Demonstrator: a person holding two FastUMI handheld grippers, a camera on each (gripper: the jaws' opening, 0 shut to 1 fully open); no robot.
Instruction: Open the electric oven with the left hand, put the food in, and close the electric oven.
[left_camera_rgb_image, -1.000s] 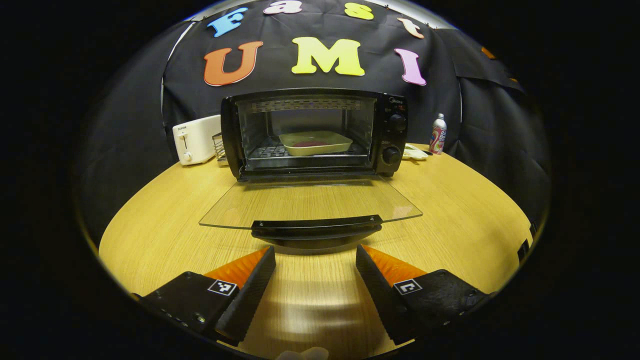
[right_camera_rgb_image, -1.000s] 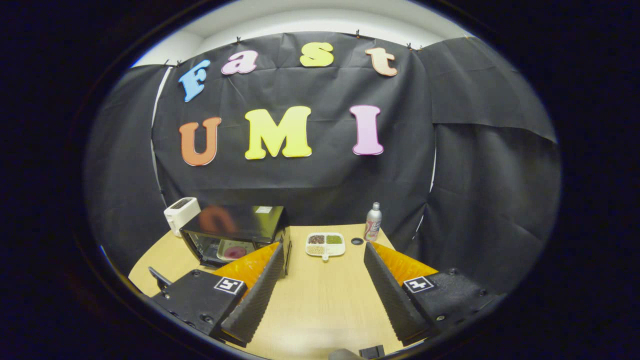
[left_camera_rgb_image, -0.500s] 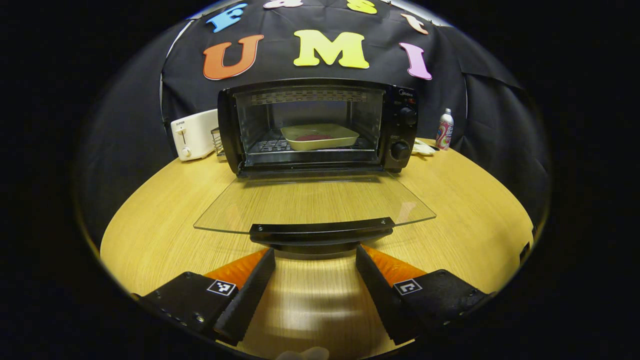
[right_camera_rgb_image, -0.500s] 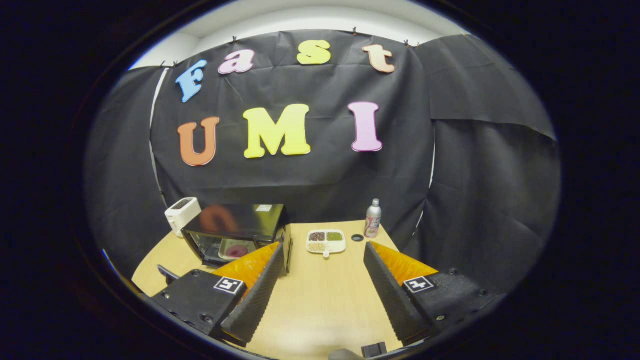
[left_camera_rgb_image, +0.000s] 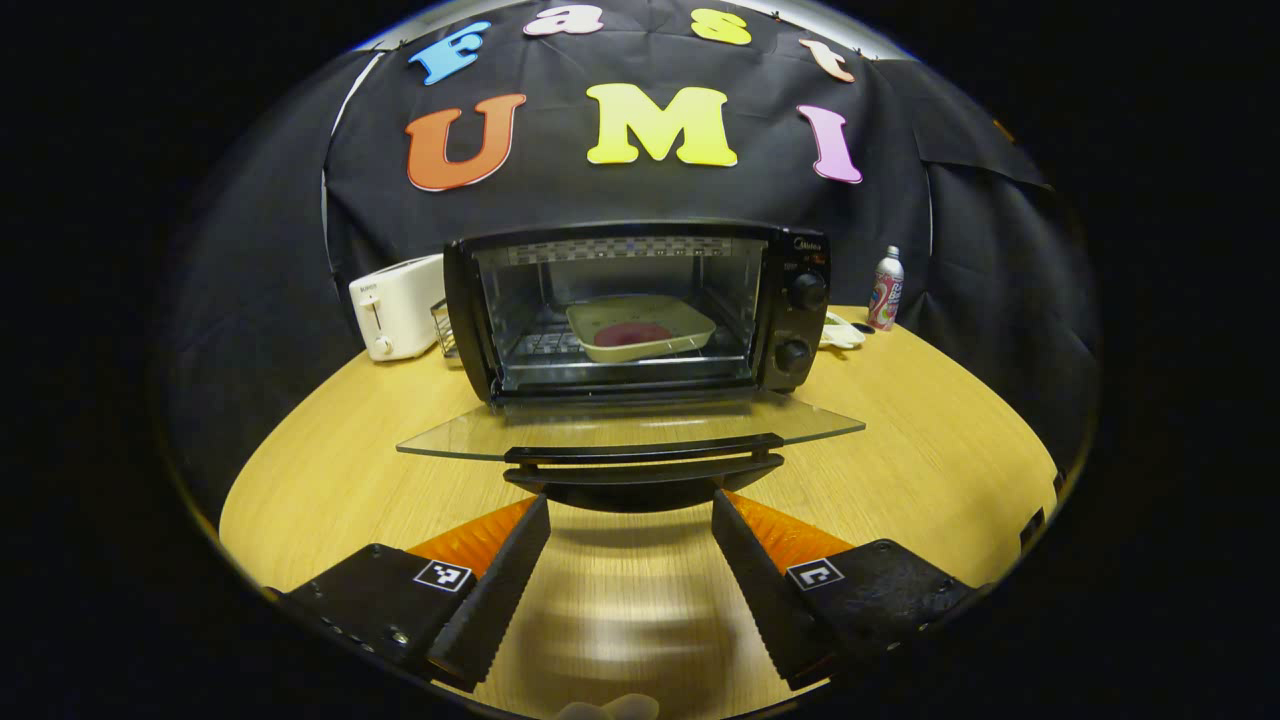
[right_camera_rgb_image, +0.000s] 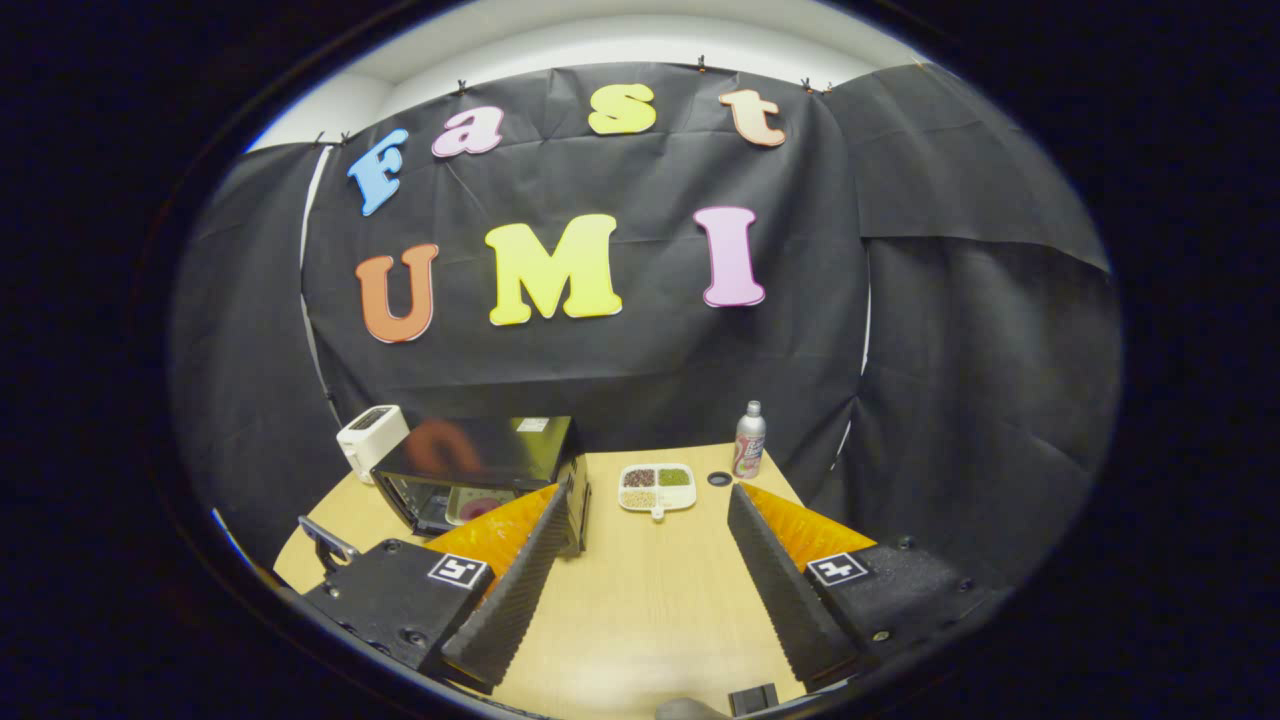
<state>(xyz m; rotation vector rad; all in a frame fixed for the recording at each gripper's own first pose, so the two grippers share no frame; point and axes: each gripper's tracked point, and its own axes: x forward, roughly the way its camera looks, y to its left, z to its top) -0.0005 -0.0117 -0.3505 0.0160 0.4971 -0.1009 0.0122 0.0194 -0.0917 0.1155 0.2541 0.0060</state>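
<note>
The black electric oven (left_camera_rgb_image: 640, 310) stands at the back of the wooden table with its glass door (left_camera_rgb_image: 620, 428) hanging open toward me. On the rack inside rests a cream dish holding red food (left_camera_rgb_image: 640, 328). The door's black handle (left_camera_rgb_image: 642, 458) lies just beyond the tips of my left gripper (left_camera_rgb_image: 630, 512), which is open and has nothing between its fingers. In the right gripper view the oven (right_camera_rgb_image: 485, 465) is at the lower left, with the dish (right_camera_rgb_image: 465, 503) visible inside. My right gripper (right_camera_rgb_image: 648, 500) hangs open and empty over the table, to the right of the oven.
A white toaster (left_camera_rgb_image: 398, 305) stands left of the oven. To its right are a divided plate of beans (right_camera_rgb_image: 657, 487), a small dark disc (right_camera_rgb_image: 719, 479) and a drinks can (right_camera_rgb_image: 748, 441). Bare tabletop (left_camera_rgb_image: 930, 440) stretches to the right of the door.
The left gripper view has dropped and closed in on the handle, so the glass door now looks nearly edge-on. The right gripper has barely shifted. Both stayed open.
</note>
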